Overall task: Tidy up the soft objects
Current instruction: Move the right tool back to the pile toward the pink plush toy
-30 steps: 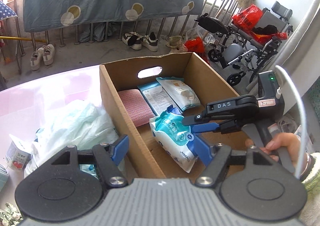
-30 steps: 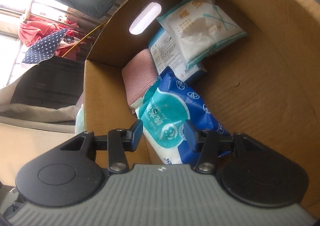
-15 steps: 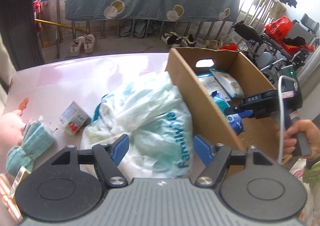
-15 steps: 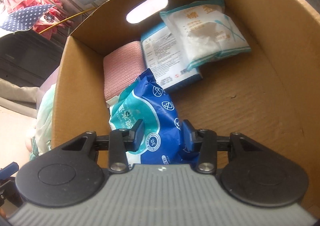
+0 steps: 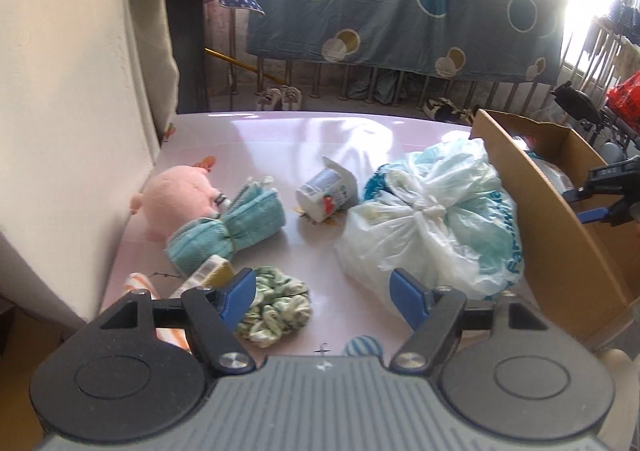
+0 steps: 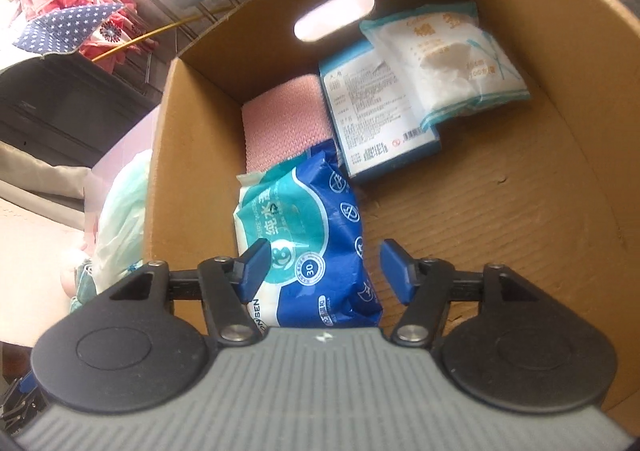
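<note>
My left gripper [image 5: 324,291] is open and empty above the pink table [image 5: 280,139]. Below it lie a green scrunchie [image 5: 276,309], a teal rolled cloth [image 5: 228,231], a pink plush toy [image 5: 176,199] and a tied white plastic bag [image 5: 432,219]. My right gripper [image 6: 322,267] is open over the cardboard box [image 6: 520,187], with a blue wet-wipes pack [image 6: 308,239] lying in the box between its jaws. The box also holds a pink sponge [image 6: 284,123], a blue-edged packet [image 6: 376,123] and a white cotton pack [image 6: 444,59]. The right gripper shows in the left wrist view [image 5: 592,203].
A small yogurt cup [image 5: 326,193] lies on its side mid-table. A striped item [image 5: 362,345] and an orange-striped cloth [image 5: 138,283] lie near the front edge. A wall [image 5: 72,91] bounds the table's left side. The box [image 5: 552,219] stands at the table's right edge.
My left gripper swung left, from over the box to over the table's loose items. My right gripper opened and let the wet-wipes pack rest in the box.
</note>
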The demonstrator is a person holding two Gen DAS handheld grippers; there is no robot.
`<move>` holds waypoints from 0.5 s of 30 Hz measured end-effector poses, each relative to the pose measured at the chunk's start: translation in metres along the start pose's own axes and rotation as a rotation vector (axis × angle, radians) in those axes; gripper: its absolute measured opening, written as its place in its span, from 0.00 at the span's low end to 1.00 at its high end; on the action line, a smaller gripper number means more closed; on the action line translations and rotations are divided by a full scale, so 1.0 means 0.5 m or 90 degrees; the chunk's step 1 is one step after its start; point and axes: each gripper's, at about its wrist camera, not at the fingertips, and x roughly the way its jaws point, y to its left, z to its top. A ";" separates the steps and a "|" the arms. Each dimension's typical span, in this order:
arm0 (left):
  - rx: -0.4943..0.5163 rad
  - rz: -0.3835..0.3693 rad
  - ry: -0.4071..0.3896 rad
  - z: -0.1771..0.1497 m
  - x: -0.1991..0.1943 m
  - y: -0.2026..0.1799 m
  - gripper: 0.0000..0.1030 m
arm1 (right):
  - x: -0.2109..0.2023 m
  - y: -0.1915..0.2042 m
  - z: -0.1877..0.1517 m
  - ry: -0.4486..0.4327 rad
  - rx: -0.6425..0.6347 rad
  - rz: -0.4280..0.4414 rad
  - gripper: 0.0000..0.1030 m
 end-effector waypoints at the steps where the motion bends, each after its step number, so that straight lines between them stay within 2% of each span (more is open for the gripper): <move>1: -0.003 0.014 -0.008 -0.005 -0.009 0.013 0.73 | -0.019 0.007 0.002 -0.016 -0.003 0.002 0.63; 4: -0.009 0.048 -0.032 -0.015 -0.031 0.045 0.73 | -0.070 0.037 0.012 -0.055 -0.011 0.035 0.63; 8: -0.007 0.095 -0.054 -0.031 -0.048 0.076 0.73 | -0.120 0.119 0.017 -0.082 -0.050 0.116 0.65; 11: -0.012 0.109 -0.054 -0.045 -0.054 0.091 0.73 | -0.119 0.206 0.001 -0.069 -0.099 0.167 0.66; 15: -0.021 0.116 -0.055 -0.062 -0.060 0.105 0.73 | -0.084 0.322 -0.026 -0.012 -0.153 0.228 0.66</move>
